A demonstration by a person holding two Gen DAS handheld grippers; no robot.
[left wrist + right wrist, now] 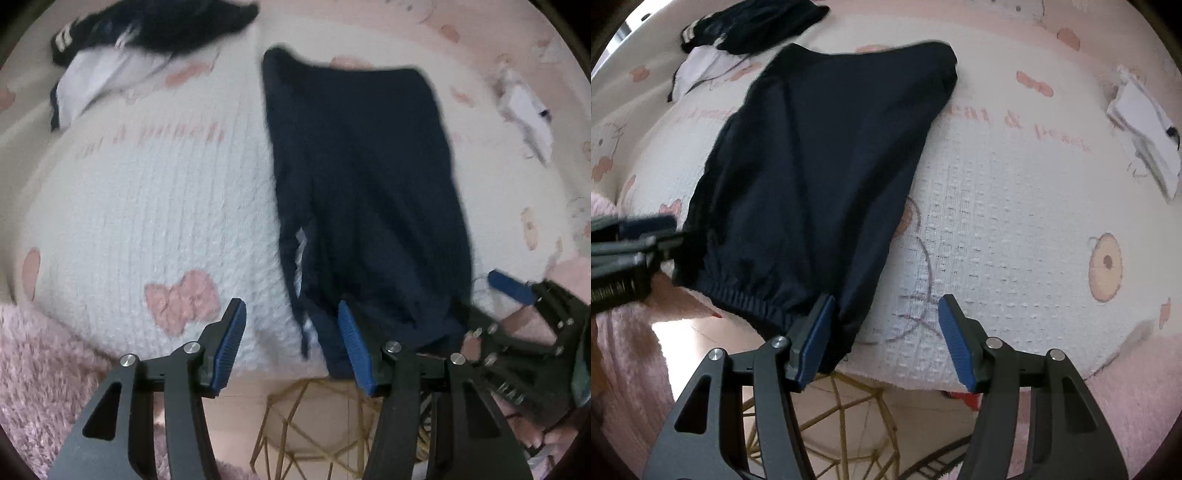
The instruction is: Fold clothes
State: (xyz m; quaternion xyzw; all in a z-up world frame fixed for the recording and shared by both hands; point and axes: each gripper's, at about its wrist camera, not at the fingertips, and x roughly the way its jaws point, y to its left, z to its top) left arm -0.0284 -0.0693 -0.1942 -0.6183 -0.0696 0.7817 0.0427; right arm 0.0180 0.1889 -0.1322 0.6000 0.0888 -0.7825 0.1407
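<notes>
A dark navy garment (362, 192) with an elastic waistband lies flat on the white blanket (155, 206), its waistband hanging over the near edge. It also shows in the right wrist view (820, 166). My left gripper (291, 332) is open at the waistband's left corner, its right fingertip (349, 325) against the cloth. My right gripper (886, 321) is open at the waistband's right corner, its left fingertip (822, 317) touching the cloth. Each gripper shows in the other's view, the right one (517, 291) and the left one (646, 229).
A heap of dark and white clothes (140, 40) lies at the far left, also in the right wrist view (738, 33). A folded white item (524, 110) lies at the far right (1145, 125). A gold wire frame (849, 417) stands below the blanket's near edge.
</notes>
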